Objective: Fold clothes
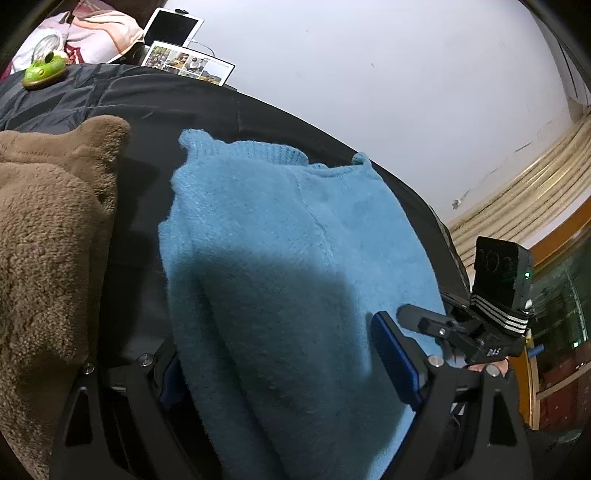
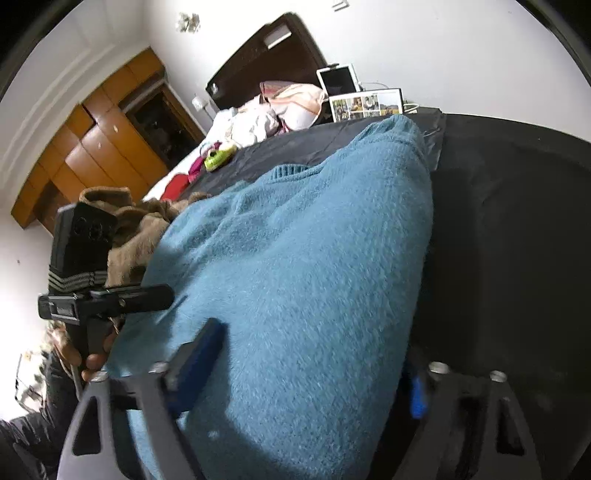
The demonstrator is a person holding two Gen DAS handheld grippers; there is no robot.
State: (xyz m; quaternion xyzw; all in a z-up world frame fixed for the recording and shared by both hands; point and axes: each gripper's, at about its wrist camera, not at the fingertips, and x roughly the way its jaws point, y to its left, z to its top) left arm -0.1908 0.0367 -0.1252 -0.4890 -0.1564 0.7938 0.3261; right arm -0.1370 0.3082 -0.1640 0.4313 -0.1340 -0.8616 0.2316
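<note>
A fuzzy blue sweater (image 1: 288,236) lies folded on a black bed cover (image 1: 155,107), collar at the far end. My left gripper (image 1: 284,354) is open, its fingers on either side of the sweater's near end, the fabric lying between them. My right gripper (image 2: 306,373) is open the same way around the sweater (image 2: 303,258), left finger (image 2: 199,354) on top of the fabric, right finger (image 2: 417,395) at its edge. The right gripper shows in the left wrist view (image 1: 424,317), at the sweater's right edge. The left gripper shows in the right wrist view (image 2: 147,291), at the sweater's left edge.
A brown fleece garment (image 1: 48,229) lies just left of the sweater. A green toy (image 1: 42,72), pillows (image 1: 92,33), a tablet (image 1: 173,26) and a photo sheet (image 1: 188,64) sit at the bed's head. A white wall is behind; wooden cabinets (image 2: 88,136) stand at the side.
</note>
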